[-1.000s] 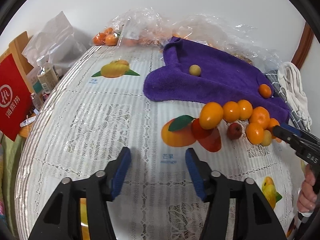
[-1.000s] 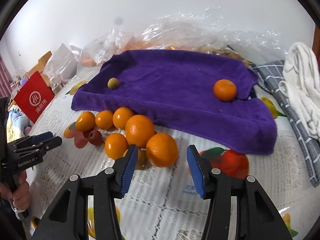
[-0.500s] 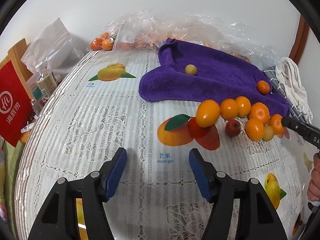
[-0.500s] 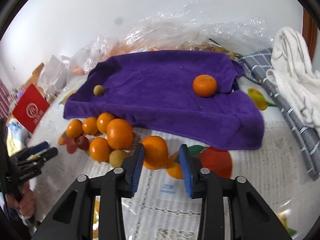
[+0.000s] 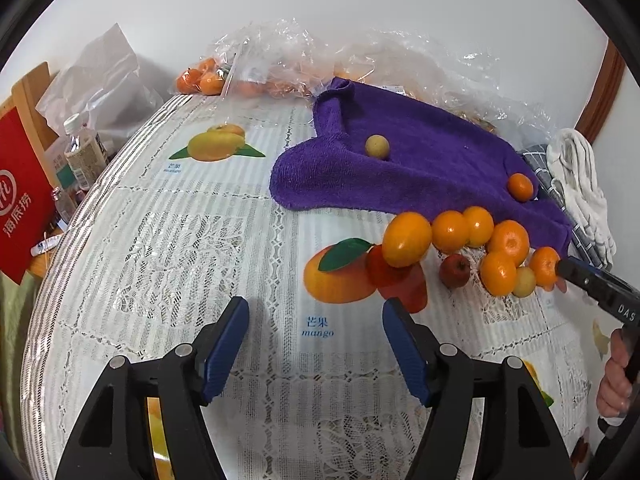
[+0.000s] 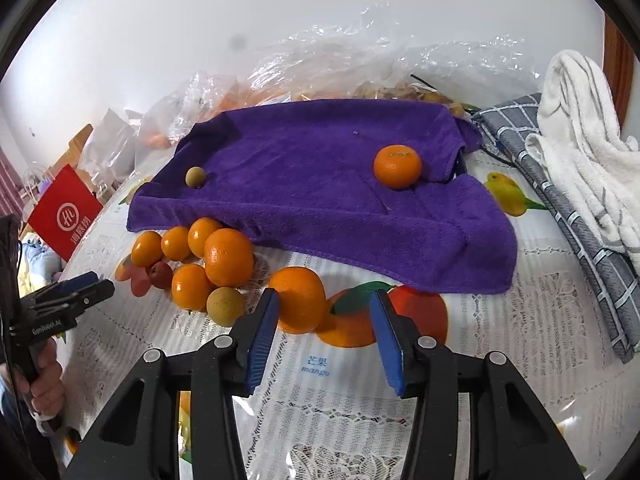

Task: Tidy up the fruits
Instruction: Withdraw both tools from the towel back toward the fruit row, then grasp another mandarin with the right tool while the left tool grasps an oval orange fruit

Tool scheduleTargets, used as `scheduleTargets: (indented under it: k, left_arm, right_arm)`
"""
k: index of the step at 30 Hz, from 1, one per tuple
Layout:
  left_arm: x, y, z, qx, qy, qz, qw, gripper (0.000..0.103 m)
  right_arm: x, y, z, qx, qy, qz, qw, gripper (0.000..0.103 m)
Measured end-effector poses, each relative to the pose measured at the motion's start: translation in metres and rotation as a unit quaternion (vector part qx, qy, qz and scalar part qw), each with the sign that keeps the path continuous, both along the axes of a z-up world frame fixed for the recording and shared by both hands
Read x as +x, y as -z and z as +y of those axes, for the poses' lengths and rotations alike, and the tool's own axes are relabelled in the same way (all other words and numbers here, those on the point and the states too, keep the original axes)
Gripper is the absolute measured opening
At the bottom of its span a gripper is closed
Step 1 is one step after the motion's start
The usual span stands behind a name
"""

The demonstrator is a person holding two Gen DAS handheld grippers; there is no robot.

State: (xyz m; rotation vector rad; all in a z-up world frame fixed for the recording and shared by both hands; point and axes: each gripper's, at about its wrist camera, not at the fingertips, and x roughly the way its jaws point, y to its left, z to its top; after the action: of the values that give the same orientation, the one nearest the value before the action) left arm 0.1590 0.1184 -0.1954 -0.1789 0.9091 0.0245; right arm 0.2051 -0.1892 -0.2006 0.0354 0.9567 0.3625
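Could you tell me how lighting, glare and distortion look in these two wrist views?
Left wrist: even soft light, strong fisheye bowing of the tablecloth, faint shadow under the left gripper. Right wrist: similar bowing, glare on the plastic bags, a dark smudge against the wall.

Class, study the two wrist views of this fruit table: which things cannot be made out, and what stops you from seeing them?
1. Contents of the clear plastic bags, right wrist view: crumpled, glaring film blurs them.
2. Whether the right tongs touch the nearest orange: its left pad overlaps the fruit's edge.
3. Right tongs' pads, left wrist view: cut off by the frame edge; only one tip shows.
4. Bottle label, left wrist view: too small to read.
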Motion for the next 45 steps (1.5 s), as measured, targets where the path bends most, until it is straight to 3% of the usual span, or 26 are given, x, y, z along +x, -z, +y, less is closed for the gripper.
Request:
scheduleTargets:
  k: [6,14,17,19,21,29,33,45]
  left_arm:
    - [0.007,-0.003,-0.008,-0.006,0.009,-0.001,0.9999,0.067]
    - [0.018,-0.007,-0.02,-0.004,0.026,-0.003,0.9997,0.067]
    - [0.025,-0.007,-0.024,-0.005,0.029,-0.004,0.9996,0.061]
    - [0.031,-0.006,-0.028,-0.001,0.028,0.0,0.9996,0.057]
    - [0.038,-0.005,-0.031,-0.003,0.032,0.002,0.9995,0.053]
    - [0.054,0.0,-0.045,-0.01,0.07,-0.004,0.9975,0.052]
    - [0.055,0.0,-0.052,0.007,0.078,-0.013,0.9968,0.052]
    - [0.06,0.003,-0.042,-0.038,0.058,-0.003,0.9976,0.052]
  right_arm:
    - [0.001,0.002,-0.003,0.017,-0.007,0.002,1.0,0.047]
    - [0.015,0.012,0.01,-0.001,-0.007,0.004,1.0,0.051]
    - [0.017,0.015,0.018,-0.017,-0.019,0.007,1.0,0.051]
    - [0.018,0.02,0.022,-0.03,-0.024,0.015,0.999,0.049]
    - [0.017,0.022,0.023,-0.034,-0.027,0.019,0.999,0.04]
    - [0.013,0.023,0.014,-0.047,0.003,0.004,0.999,0.04]
    - [0.01,0.024,0.014,-0.057,0.012,-0.004,0.998,0.04]
    - [0.008,0.025,0.019,-0.073,0.011,-0.011,0.997,0.041]
